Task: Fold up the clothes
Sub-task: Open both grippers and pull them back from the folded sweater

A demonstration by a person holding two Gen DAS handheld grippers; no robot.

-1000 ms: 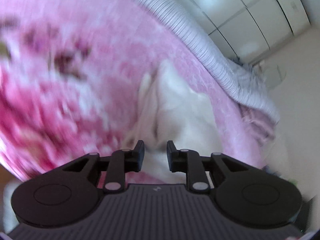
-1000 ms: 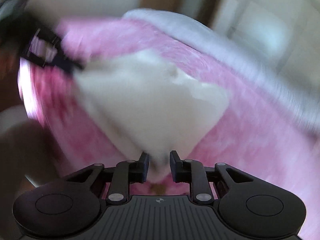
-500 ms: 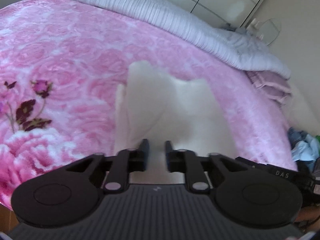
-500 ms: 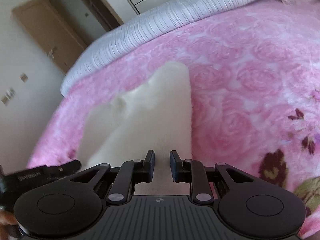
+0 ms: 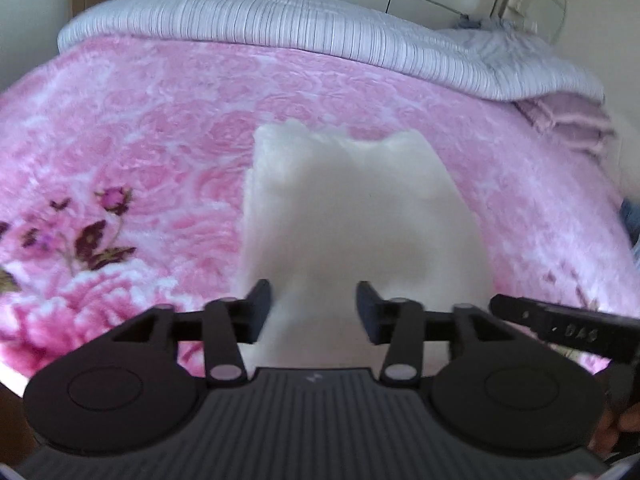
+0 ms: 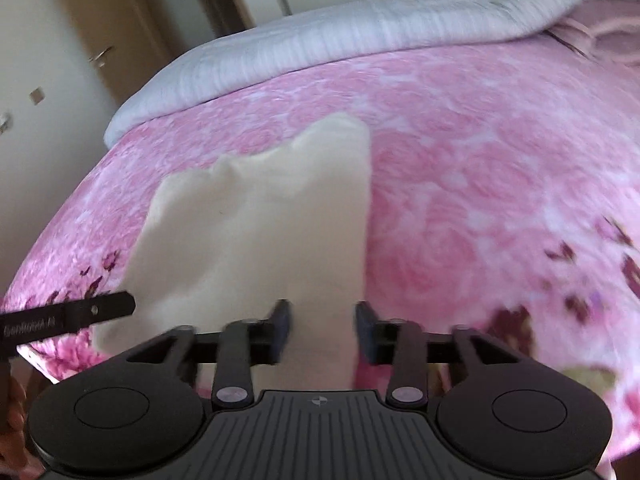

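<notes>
While opening: both sets of fingers are parted.
Left gripper (image 5: 313, 306): nothing is gripped.
Right gripper (image 6: 322, 326): nothing is gripped.
Cream garment (image 5: 352, 220): laid folded on the bed (image 5: 160, 140).

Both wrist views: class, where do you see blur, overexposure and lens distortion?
Left wrist view: the cream garment is washed out and soft, and the striped duvet bows from fisheye. Right wrist view: motion blur smears the pink blanket at right, and the door leans.
</notes>
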